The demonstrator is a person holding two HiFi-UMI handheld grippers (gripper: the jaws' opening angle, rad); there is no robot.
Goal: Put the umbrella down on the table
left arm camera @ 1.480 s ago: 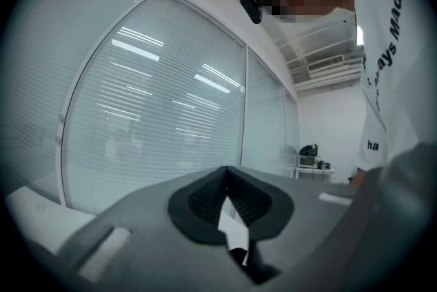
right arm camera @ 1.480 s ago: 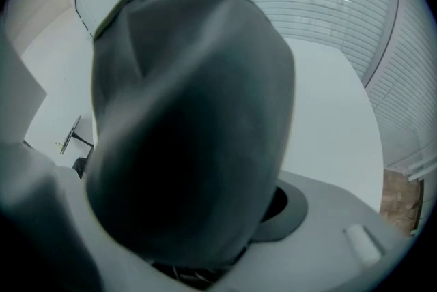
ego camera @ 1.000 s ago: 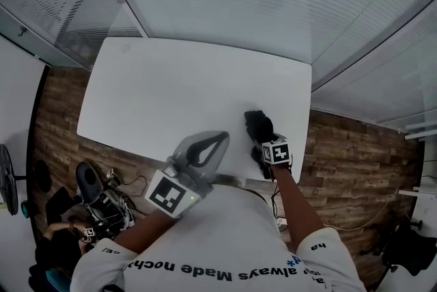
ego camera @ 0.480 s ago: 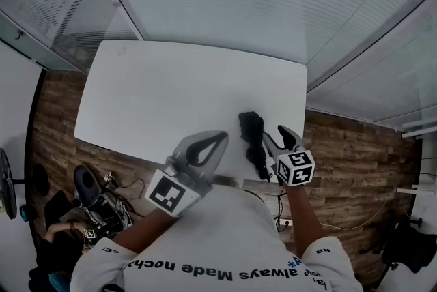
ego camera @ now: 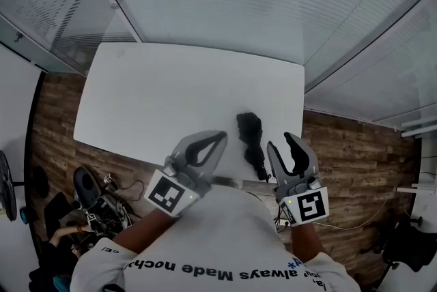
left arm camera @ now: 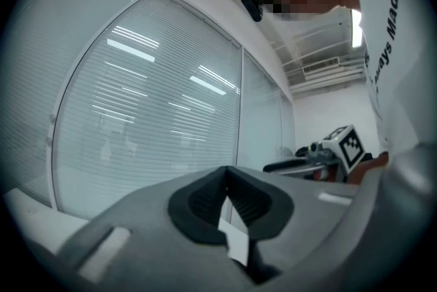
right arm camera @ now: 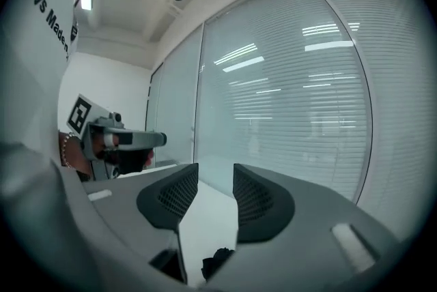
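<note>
1. Holds the left gripper (ego camera: pixel 220 137) level above the near edge of the white table (ego camera: pixel 171 93), jaws drawn together at the tips, nothing pinched between them.
2. Carries the right gripper (ego camera: pixel 280 142) roughly level to the right of the left one, jaws a narrow gap apart and closing, with nothing between the pads.
3. Leaves the black folded umbrella (ego camera: pixel 251 140) lying flat on the table between the two grippers: just right of the left gripper's tips, just left of the right gripper's tips, lower than both and touched by neither.
4. Sets the umbrella lengthwise roughly along the line in which both grippers point, thicker end farther out from the grippers, thin end back toward the table's near edge.
5. Shows, in the right gripper view, only a dark scrap of the umbrella (right arm camera: pixel 217 261) low beneath the jaws, seen through the gap, with bare tabletop ahead of it.
6. Bears one marker cube (ego camera: pixel 306 205) at the back of the right gripper and another behind the left gripper's jaws.
7. Points both grippers toward a glass wall with lowered blinds (ego camera: pixel 259 4) beyond the table's far side.
8. Takes in wooden floor (ego camera: pixel 355 154) to the right of the right gripper and a white shirt (ego camera: pixel 225 243) behind both grippers.
</note>
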